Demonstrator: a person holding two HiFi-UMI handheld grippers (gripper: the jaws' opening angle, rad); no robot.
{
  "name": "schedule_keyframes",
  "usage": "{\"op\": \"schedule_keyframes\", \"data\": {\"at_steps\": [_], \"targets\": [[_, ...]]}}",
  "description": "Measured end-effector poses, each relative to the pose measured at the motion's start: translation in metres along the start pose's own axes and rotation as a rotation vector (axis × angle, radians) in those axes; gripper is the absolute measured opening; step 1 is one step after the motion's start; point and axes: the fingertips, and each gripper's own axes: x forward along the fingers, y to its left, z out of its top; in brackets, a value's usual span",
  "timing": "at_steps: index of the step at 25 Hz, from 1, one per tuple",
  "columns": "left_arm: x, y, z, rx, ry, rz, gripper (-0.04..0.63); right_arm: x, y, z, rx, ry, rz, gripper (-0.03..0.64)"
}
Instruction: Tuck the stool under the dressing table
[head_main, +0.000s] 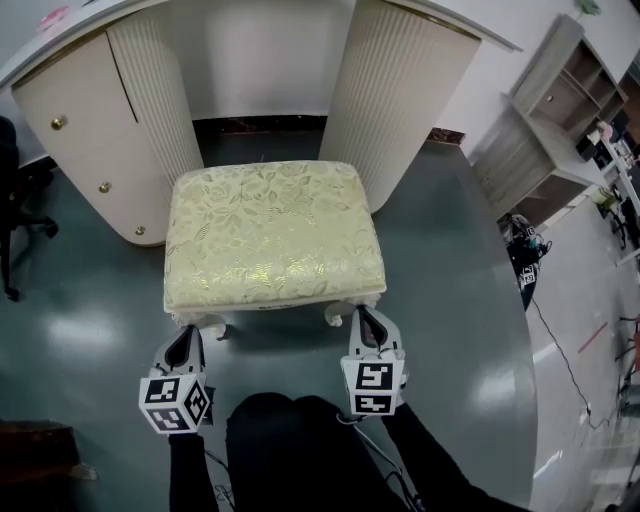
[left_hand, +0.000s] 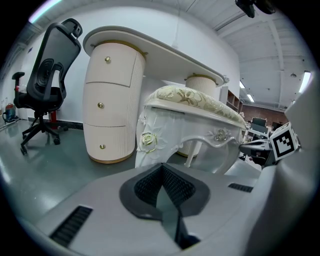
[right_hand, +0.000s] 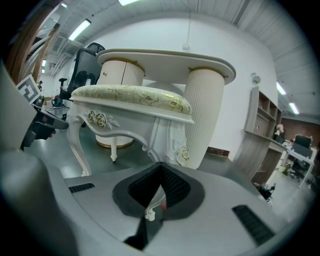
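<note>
Gold-brocade stool (head_main: 272, 235) stands on the floor at the dressing table's (head_main: 395, 90) kneehole mouth. The left tool (left_hand: 161, 166) is clenched and empty, just beside a front leg (left_hand: 146, 145). The right tool (right_hand: 161, 165) is clenched on the other leg; only its own view shows the curled foot (right_hand: 149, 215) between its pads.

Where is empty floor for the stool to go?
Bare floor lies between the dressing table's two pedestals, behind the stool. More lies right of it, up to the shelf unit. Crowded: the stool's front legs, where the left gripper and right gripper sit.
</note>
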Motion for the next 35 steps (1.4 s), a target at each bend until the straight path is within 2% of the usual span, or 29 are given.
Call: {"op": "schedule_keyframes", "data": {"at_steps": [3,8,35], "targets": [[0.003,-0.002,0.0,-0.006,0.0,0.003,0.008,0.0,0.0,0.001,-0.005,-0.007,0.0,0.005],[0.004,-0.003,-0.003,-0.058,-0.017,0.006,0.008,0.0,-0.001,0.0,-0.035,-0.013,-0.024,0.005],[0.01,-0.003,-0.005,-0.056,-0.045,0.034,0.009,0.011,-0.003,-0.002,-0.048,-0.054,-0.021,0.005]]}}
